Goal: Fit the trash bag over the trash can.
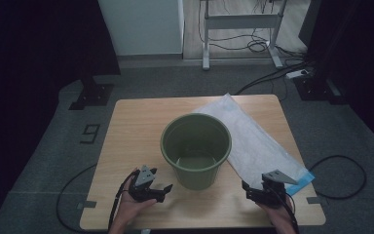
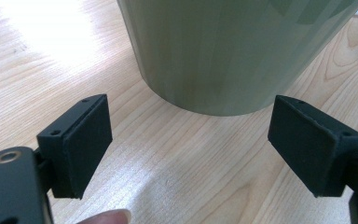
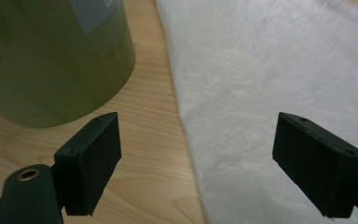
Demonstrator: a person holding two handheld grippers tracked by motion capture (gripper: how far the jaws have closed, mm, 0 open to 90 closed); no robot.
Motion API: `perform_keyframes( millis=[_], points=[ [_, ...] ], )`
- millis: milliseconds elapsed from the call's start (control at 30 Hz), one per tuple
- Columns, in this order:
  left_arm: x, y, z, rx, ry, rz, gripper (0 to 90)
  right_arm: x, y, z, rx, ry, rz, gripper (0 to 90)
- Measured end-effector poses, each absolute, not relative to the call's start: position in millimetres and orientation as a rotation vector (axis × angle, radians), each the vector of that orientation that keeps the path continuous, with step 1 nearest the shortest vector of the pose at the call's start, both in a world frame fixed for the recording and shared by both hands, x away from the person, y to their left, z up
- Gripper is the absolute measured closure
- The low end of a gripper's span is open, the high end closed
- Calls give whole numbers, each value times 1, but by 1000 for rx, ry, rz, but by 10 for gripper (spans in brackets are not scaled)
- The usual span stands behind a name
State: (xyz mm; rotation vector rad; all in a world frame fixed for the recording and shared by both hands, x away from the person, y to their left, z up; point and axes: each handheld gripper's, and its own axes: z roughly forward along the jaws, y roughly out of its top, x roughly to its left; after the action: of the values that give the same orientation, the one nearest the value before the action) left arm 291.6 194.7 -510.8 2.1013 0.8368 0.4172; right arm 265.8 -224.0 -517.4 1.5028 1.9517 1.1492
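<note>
A green plastic bucket (image 1: 196, 150) stands upright and empty in the middle of the wooden table (image 1: 131, 126). A long white plastic bag (image 1: 253, 141) with a blue end lies flat to its right. My left gripper (image 1: 163, 191) rests near the front left of the bucket, jaws open, nothing between them; the bucket's wall (image 2: 228, 51) rises just ahead of it. My right gripper (image 1: 247, 191) sits at the front right, open and empty, over the bag's near edge (image 3: 270, 93), with the bucket (image 3: 46, 60) to its left.
Grey carpet surrounds the table. Black cables (image 1: 341, 170) trail on the floor at the right and left. A white desk frame (image 1: 241, 29) and a white cabinet (image 1: 141, 24) stand at the back. Dark stands flank both sides.
</note>
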Motion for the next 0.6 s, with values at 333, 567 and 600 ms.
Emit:
perform_keyframes(
  millis=[333, 567, 600],
  points=[
    [294, 194, -513, 2125, 820, 419, 137, 316, -185, -534, 1557, 1955, 1015, 179],
    [296, 197, -514, 2114, 827, 410, 139, 332, -187, -546, 1573, 1973, 916, 212],
    [296, 197, -514, 2114, 827, 410, 139, 333, -187, -547, 1577, 1976, 907, 227]
  ],
)
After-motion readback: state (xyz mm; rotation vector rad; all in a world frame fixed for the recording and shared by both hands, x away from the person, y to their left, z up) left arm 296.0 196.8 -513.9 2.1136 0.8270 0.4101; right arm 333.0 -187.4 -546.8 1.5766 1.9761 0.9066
